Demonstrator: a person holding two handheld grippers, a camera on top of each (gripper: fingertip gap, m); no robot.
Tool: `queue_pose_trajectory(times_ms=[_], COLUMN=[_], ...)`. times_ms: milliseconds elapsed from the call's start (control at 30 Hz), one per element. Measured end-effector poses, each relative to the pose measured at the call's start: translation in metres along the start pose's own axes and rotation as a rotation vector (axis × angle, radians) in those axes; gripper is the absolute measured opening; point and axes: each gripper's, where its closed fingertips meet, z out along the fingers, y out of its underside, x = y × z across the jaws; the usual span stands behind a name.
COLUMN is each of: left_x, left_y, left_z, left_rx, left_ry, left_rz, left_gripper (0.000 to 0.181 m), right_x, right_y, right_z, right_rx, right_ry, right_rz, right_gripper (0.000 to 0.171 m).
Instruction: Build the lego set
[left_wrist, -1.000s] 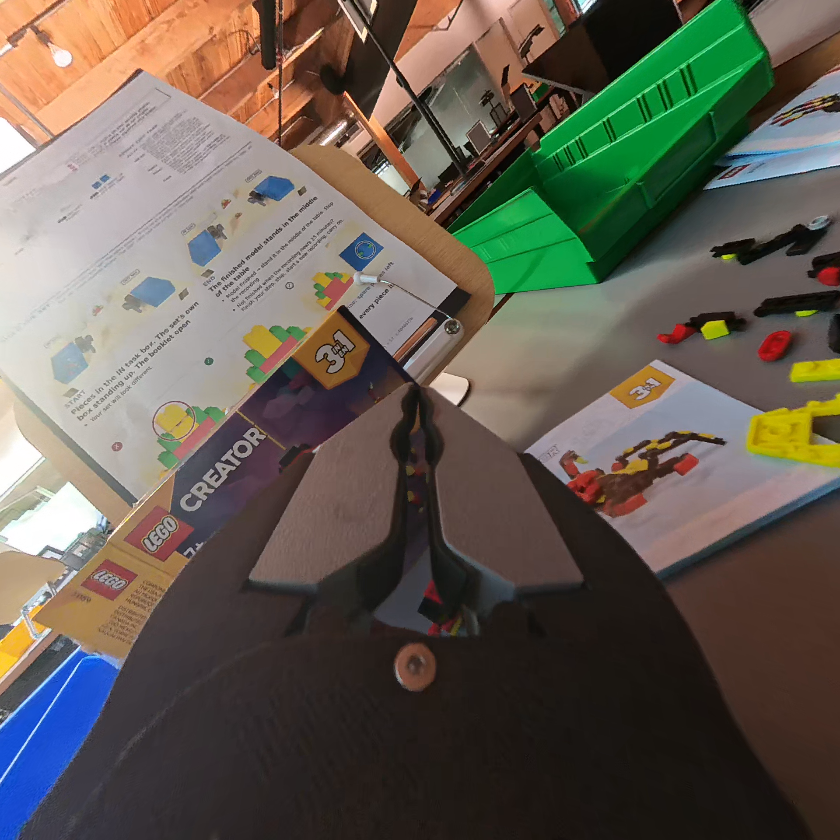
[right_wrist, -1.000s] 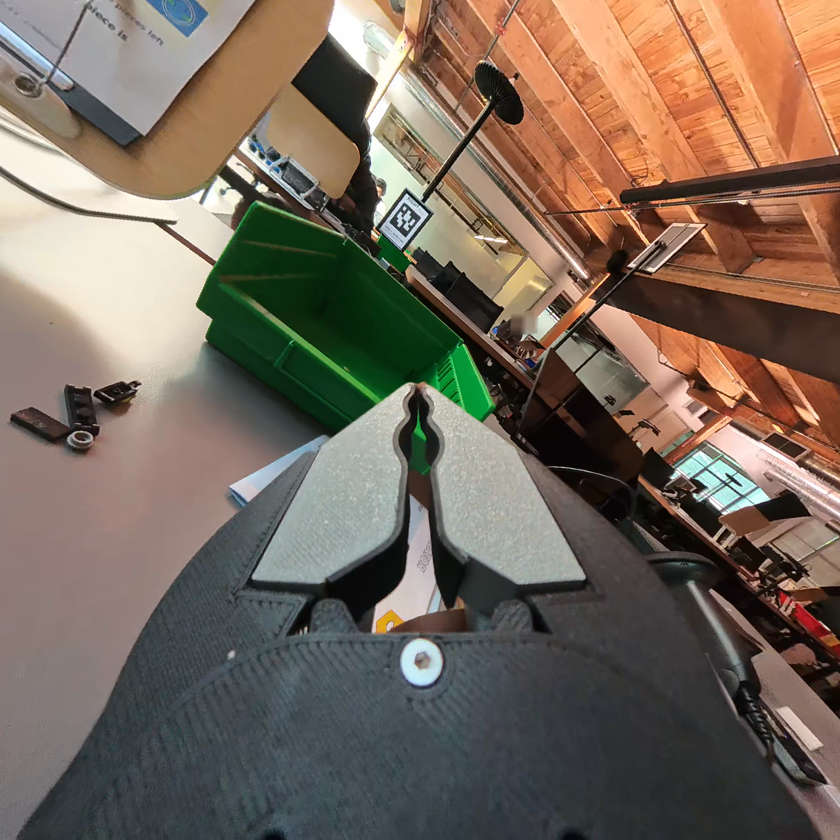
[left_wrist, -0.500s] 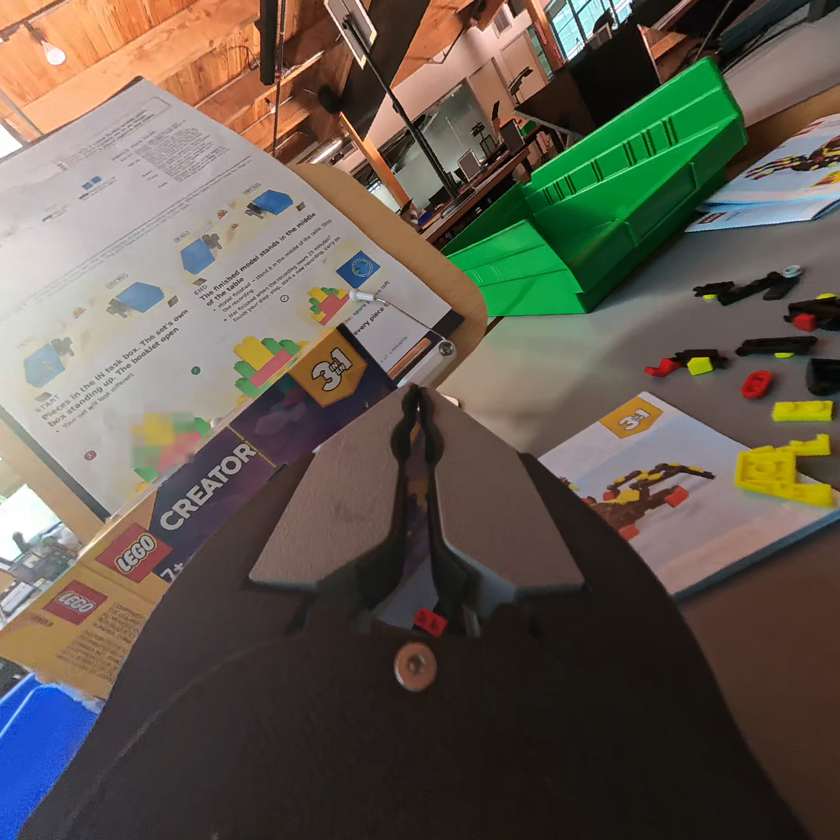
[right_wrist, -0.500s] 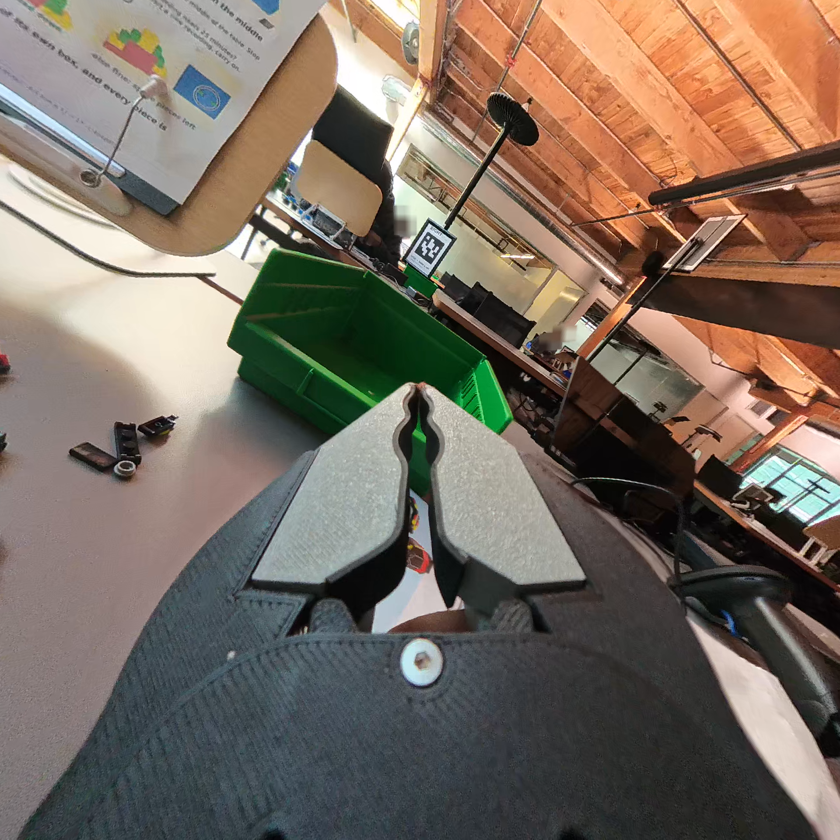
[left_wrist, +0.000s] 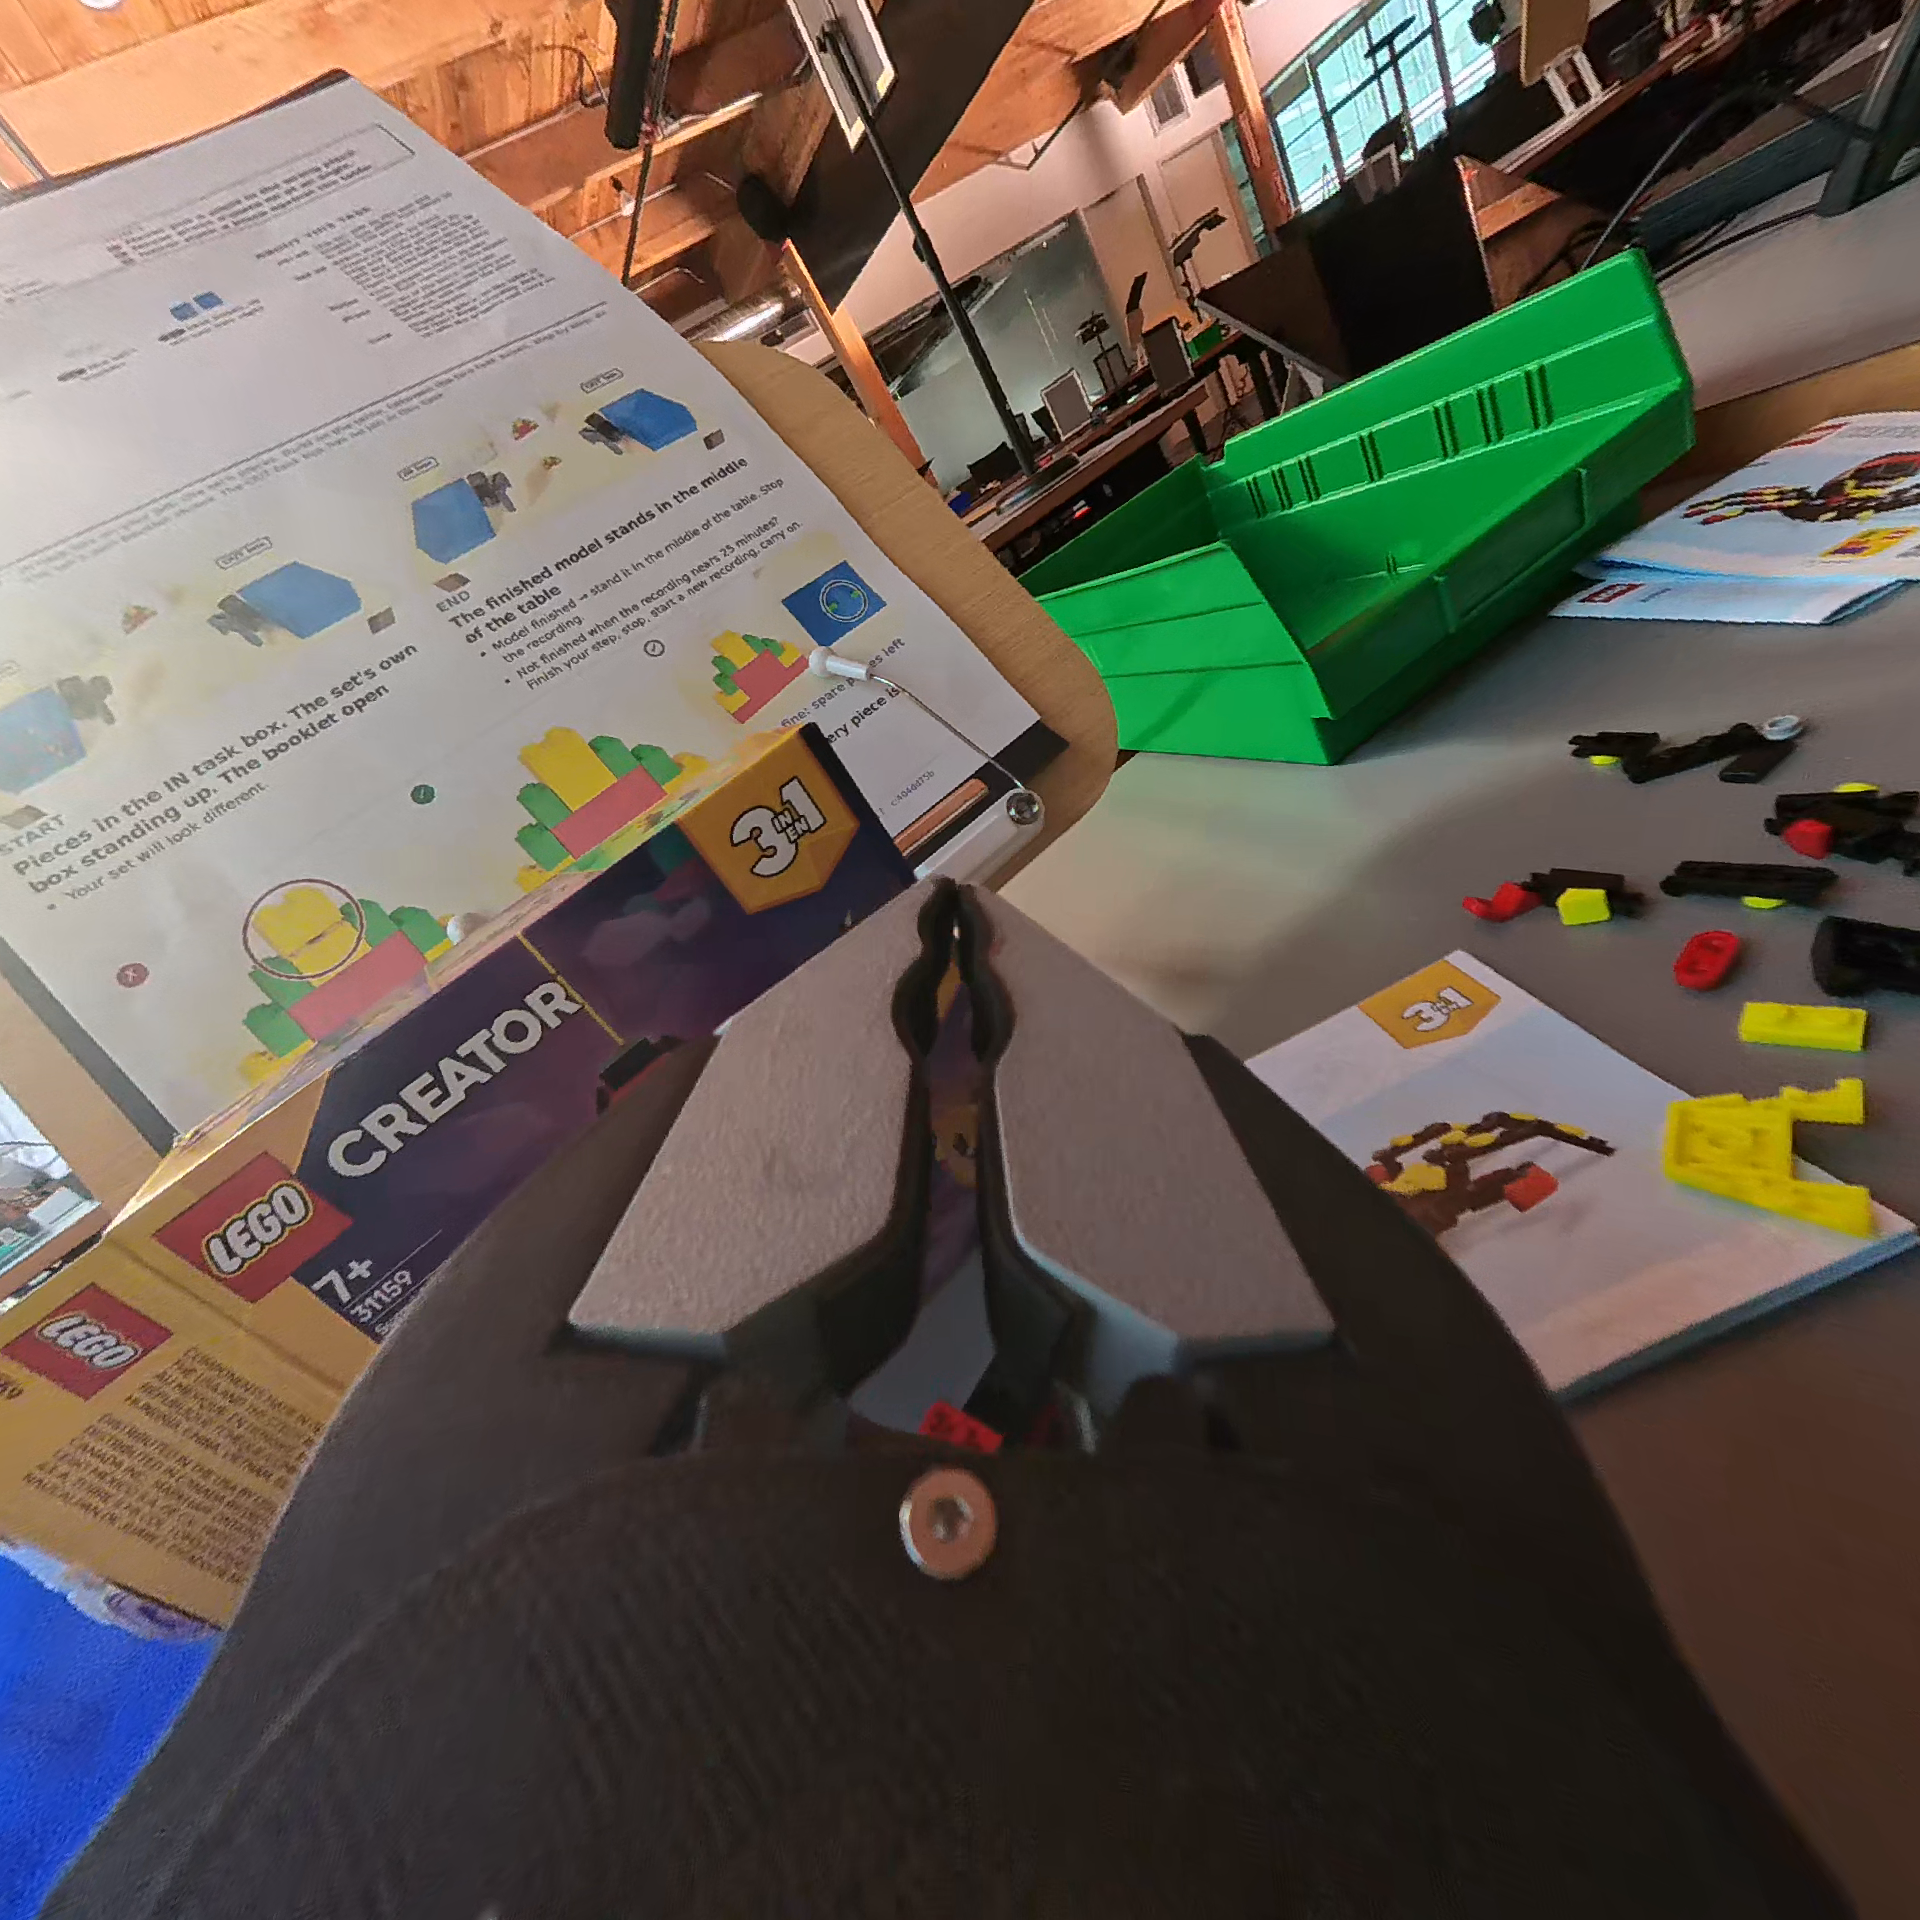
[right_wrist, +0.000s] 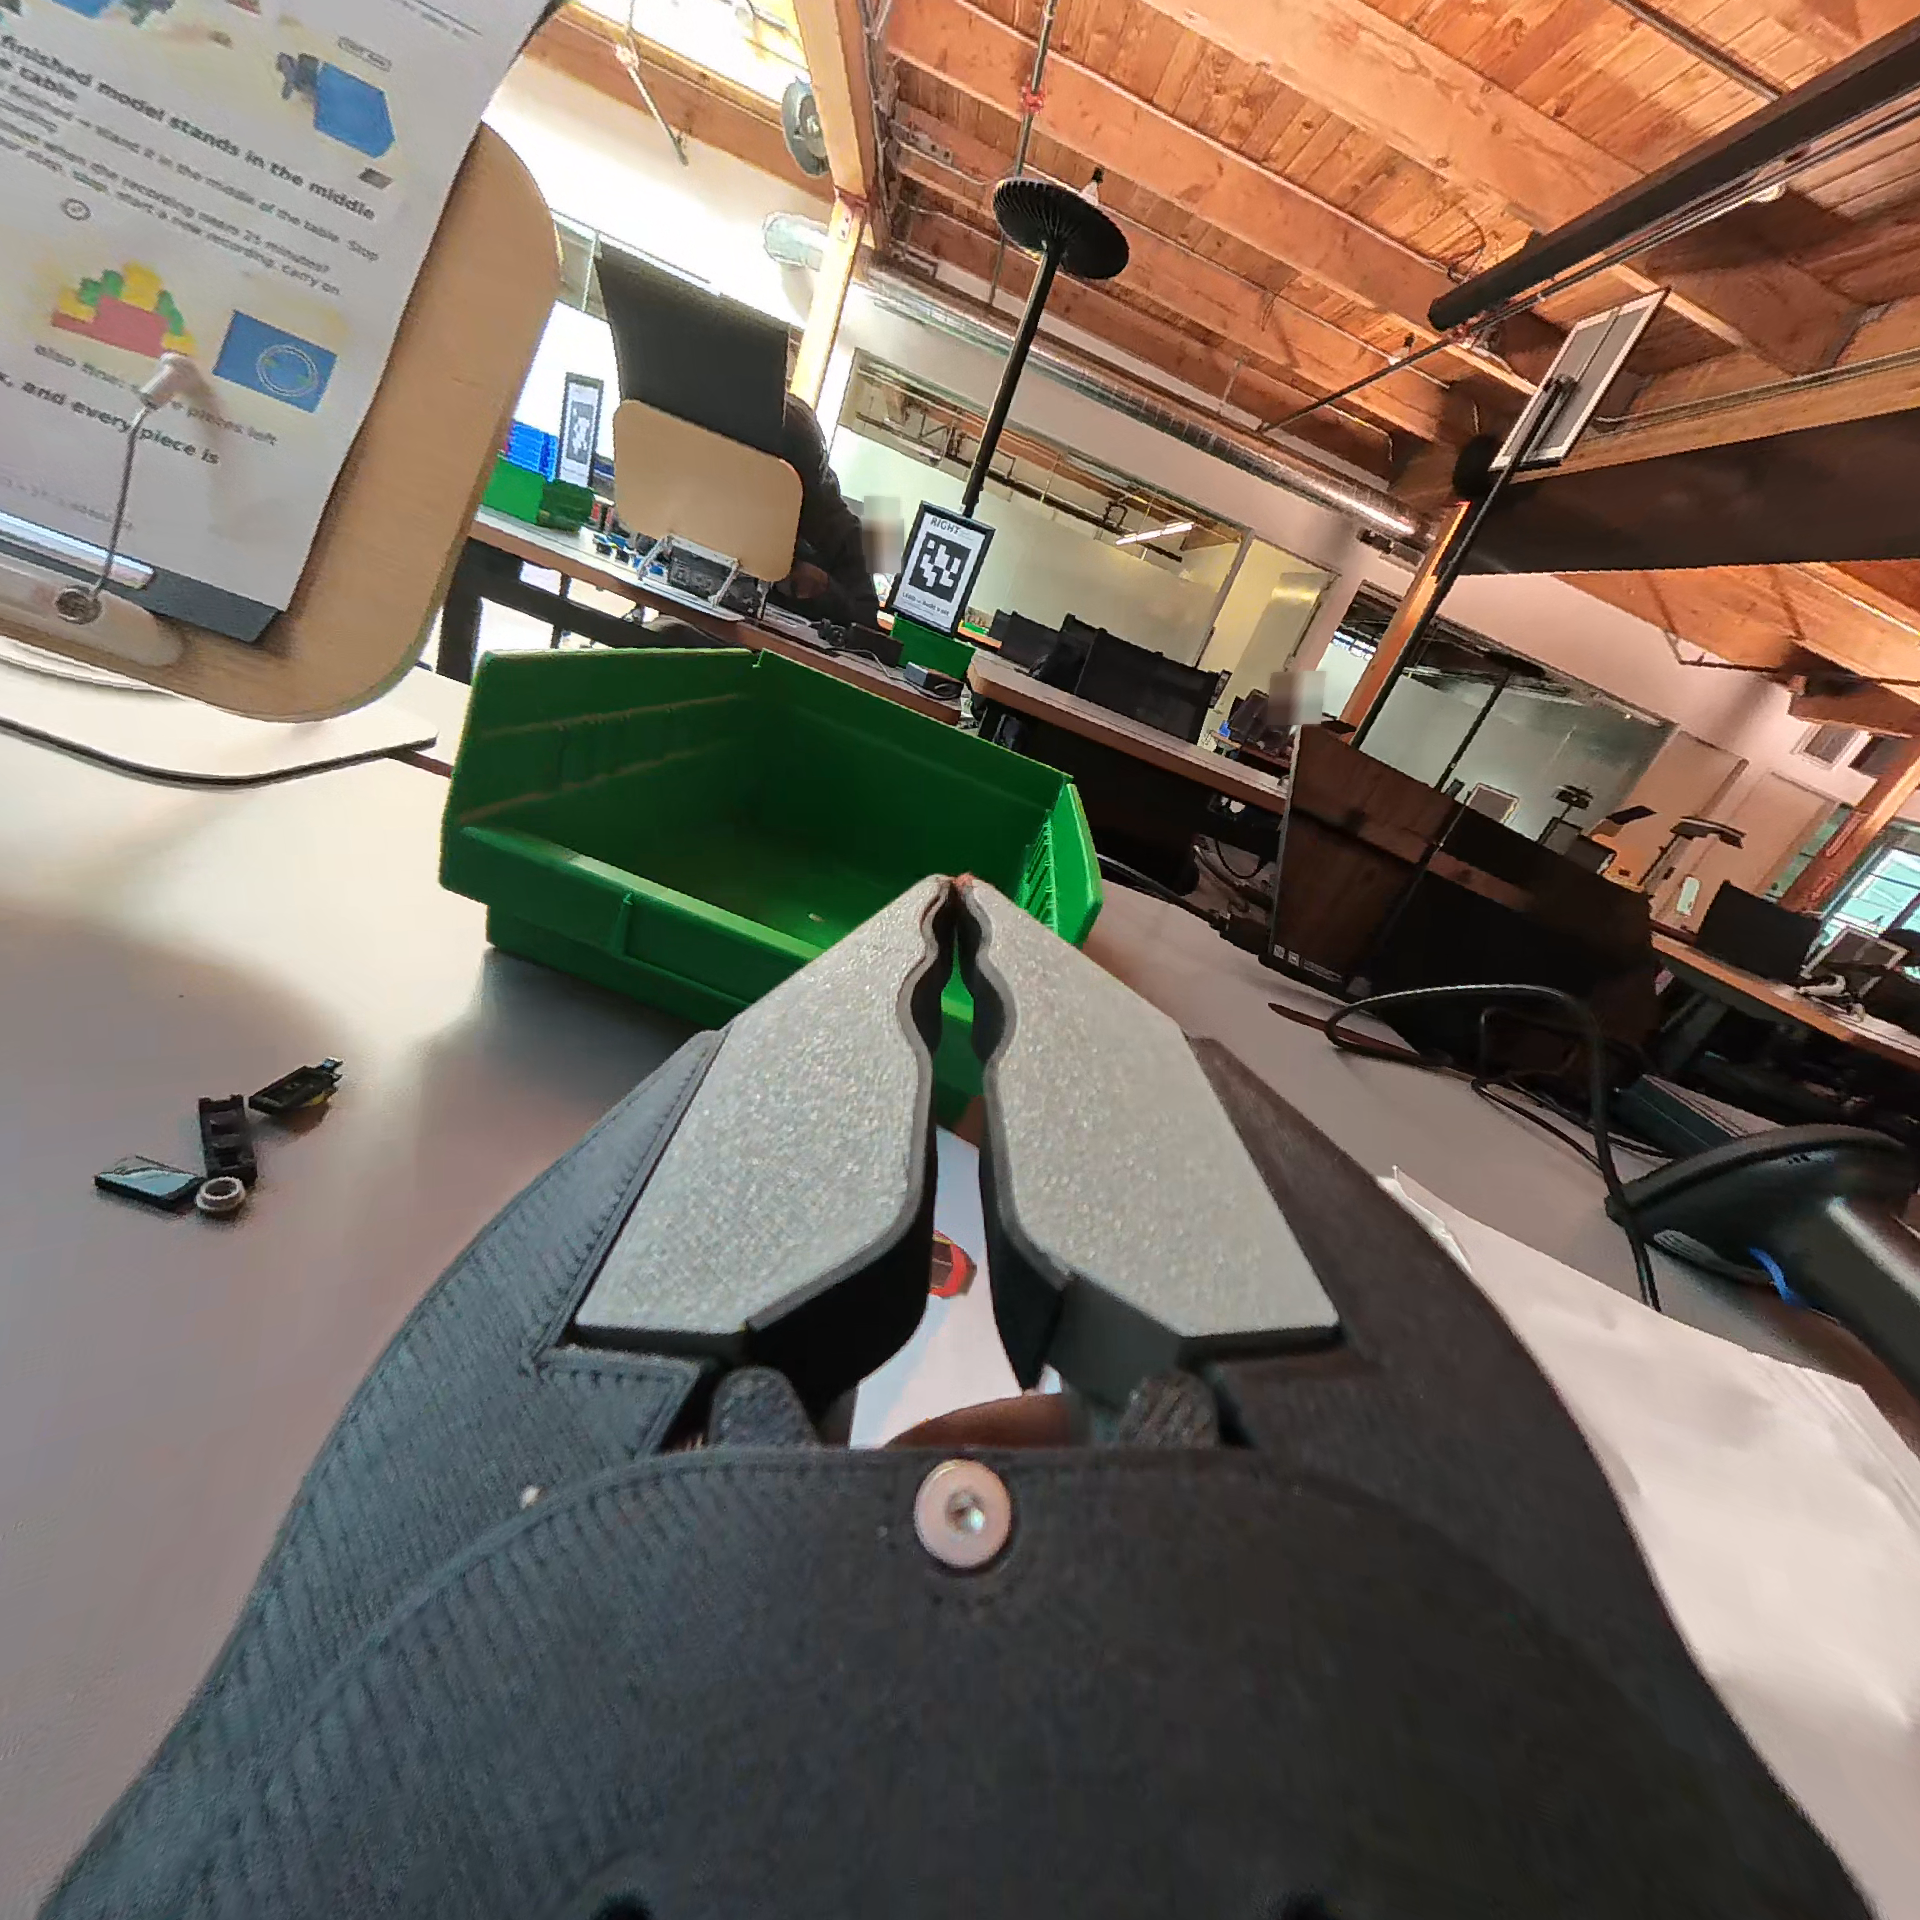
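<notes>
Lying loose on the counter (left_wrist: 1299, 862), the bricks (left_wrist: 1803, 1023) look light, hard and slick, so judged best pinched across their flat sides. Both the left claw (left_wrist: 954, 904) and right claw (right_wrist: 956, 891) hang tips together, holding nothing. The left view alone shows the box (left_wrist: 447, 1101) and booklet (left_wrist: 1507, 1195); the right alone shows a scanner (right_wrist: 1797, 1195) beyond the bin (right_wrist: 644, 831).

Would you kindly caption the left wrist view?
Shut left gripper above set box, booklet and loose pieces.
</notes>
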Motion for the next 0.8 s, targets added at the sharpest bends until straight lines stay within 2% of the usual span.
queue_pose_trajectory(times_ms=[433,800], left_x=[0.0,-0.001], left_y=[0.001,0.0], left_z=[0.0,0.0], left_rx=[-0.007,-0.002], left_ry=[-0.001,-0.001], left_rz=[-0.004,-0.019], left_gripper=[0.0,0.0], right_x=[-0.025,-0.025], right_y=[-0.002,-0.002], right_z=[-0.002,-0.002], right_rx=[0.004,0.003], right_ry=[-0.104,-0.108], right_rz=[-0.065,-0.068], right_gripper=[0.0,0.0])
